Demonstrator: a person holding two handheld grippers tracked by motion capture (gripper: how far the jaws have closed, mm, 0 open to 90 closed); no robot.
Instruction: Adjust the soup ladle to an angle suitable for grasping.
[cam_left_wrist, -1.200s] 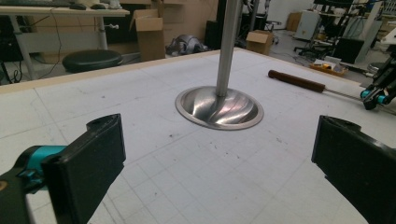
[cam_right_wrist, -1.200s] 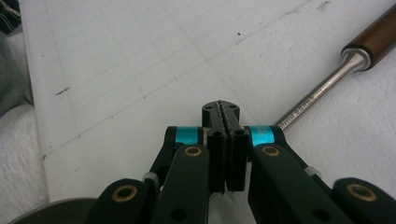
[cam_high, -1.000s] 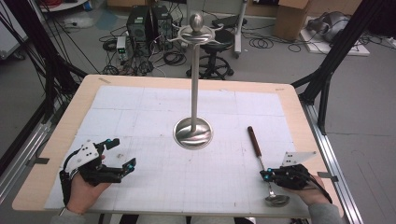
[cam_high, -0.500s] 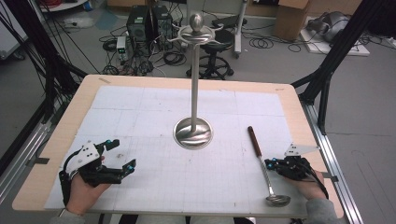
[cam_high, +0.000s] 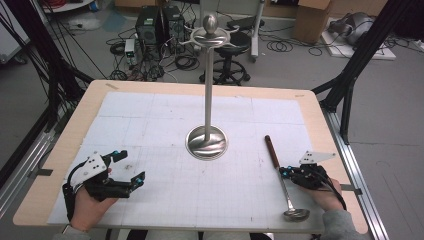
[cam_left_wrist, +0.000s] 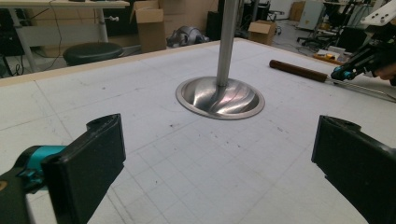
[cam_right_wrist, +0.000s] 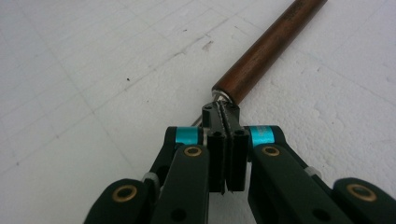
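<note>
Ladle (cam_high: 285, 182) and stand (cam_high: 207, 90) at the start of a hanging task, as judged from the layout. The ladle lies flat on the table (cam_high: 75, 130) at the near right, its brown wooden handle pointing far and slightly left, its bowl at the near edge. The right gripper (cam_high: 284, 172) comes in from the right; its jaws are pressed together on the thin metal shank just below the wooden handle. The right gripper view shows this grip: the right gripper (cam_right_wrist: 223, 116) meets the ladle (cam_right_wrist: 268, 51) where wood gives way to metal, with the shank pinched between the pads and the handle running away toward the upper right.

The stand rises from a round steel base at the table's centre, well apart from the ladle; its hooks at the top carry nothing. The left gripper (cam_high: 127, 170) rests at the near left, jaws spread wide and holding nothing. In the left gripper view the left gripper (cam_left_wrist: 219, 154) faces the stand (cam_left_wrist: 219, 95), with the ladle (cam_left_wrist: 299, 71) and the right gripper (cam_left_wrist: 348, 72) beyond it at the right.

Progress, as a judgement: the grasp appears made, but the ladle looks to be lying on the table, not lifted. Left to do: raise it, carry it to the top of the stand, and catch it on a hook. The handle's end is too small to tell whether it has a loop or hole for that.
</note>
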